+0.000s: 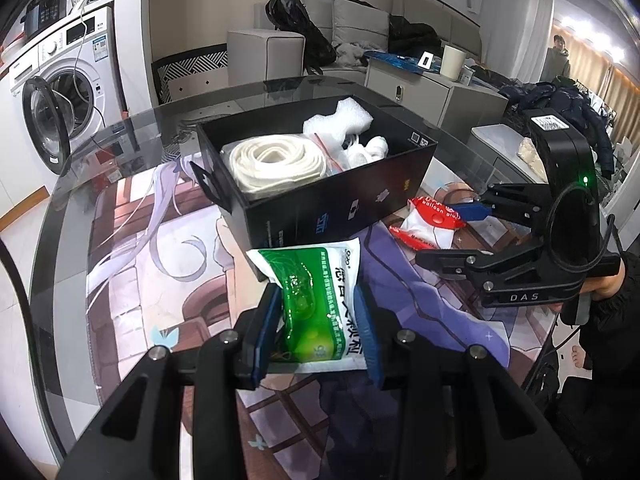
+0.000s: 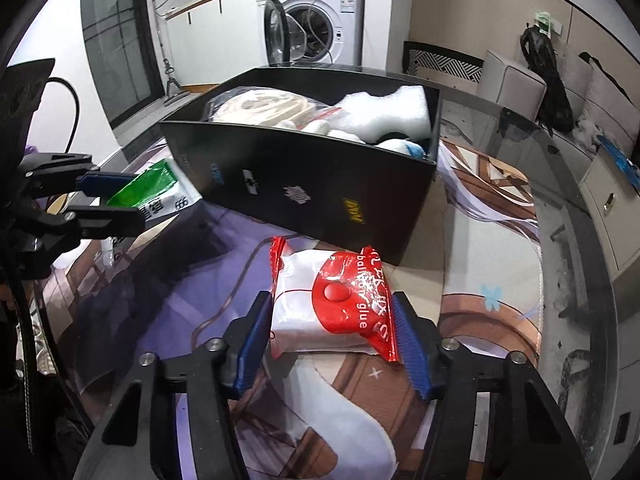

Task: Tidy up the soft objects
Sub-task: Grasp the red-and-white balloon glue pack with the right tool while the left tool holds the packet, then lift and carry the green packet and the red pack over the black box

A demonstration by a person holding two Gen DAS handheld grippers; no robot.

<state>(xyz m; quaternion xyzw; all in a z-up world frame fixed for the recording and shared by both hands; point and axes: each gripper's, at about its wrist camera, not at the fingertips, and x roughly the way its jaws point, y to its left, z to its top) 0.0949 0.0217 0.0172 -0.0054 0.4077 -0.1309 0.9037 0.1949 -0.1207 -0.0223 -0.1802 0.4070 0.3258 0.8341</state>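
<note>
Left gripper (image 1: 320, 320): blue pads clamped on both sides of the green pack (image 1: 316, 300), which sticks out forward between the fingers and is squeezed at the grip. In the right wrist view the pack's far corner shows past the left gripper's tips, close to the box's near corner.

Right gripper (image 2: 334, 328): jaws at a middling width, one finger on each side of the red pack (image 2: 336, 312). Pads look to be at the pack's crimped edges; cannot tell if they press on it. The pack lies flat on the printed mat (image 2: 480, 320), just short of the box wall. A person's hand (image 1: 600, 288) in a dark sleeve grips the right gripper's handle.

Just ahead of both grippers: black box (image 1: 340, 208), open top, standing on the mat. Inside, on the left gripper's side, a coiled white strip (image 1: 276, 164) in a clear bag. Beyond it, white foam (image 1: 344, 120) at the far corner, and small white soft pieces (image 1: 372, 148) beside it.

Farther off: glass table edge (image 1: 120, 132), then a washer (image 1: 60, 92) with its door open.
</note>
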